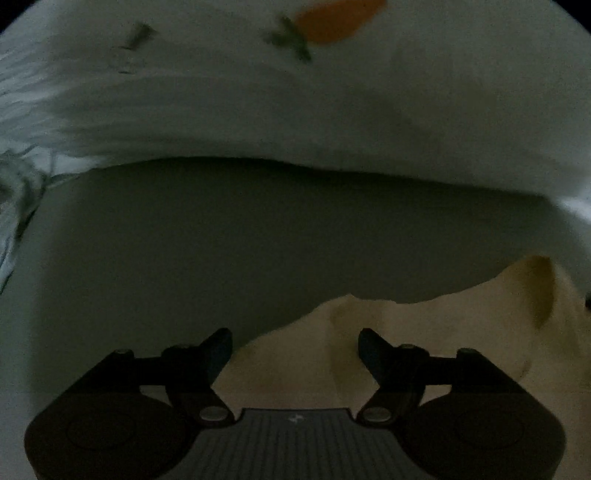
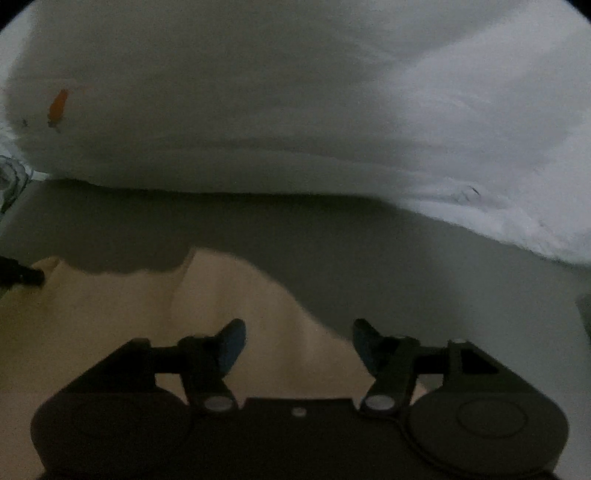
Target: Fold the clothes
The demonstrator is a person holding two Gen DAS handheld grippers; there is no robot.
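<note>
Cloth, cream-coloured [image 1: 424,332], lying crumpled on grey worktop [image 1: 221,240], just below both tools. Left tool [image 1: 295,350] hanging spread, nothing between fingers. Right tool [image 2: 299,341] likewise spread, gripping nothing. White bedding with orange carrot print [image 1: 336,18] bulging beyond worktop's far edge.

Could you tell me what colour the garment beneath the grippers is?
Cream garment, clearest in the right wrist view.

Grey surface [image 1: 258,229] under cream garment [image 1: 424,332], white bedding [image 1: 295,110].
</note>
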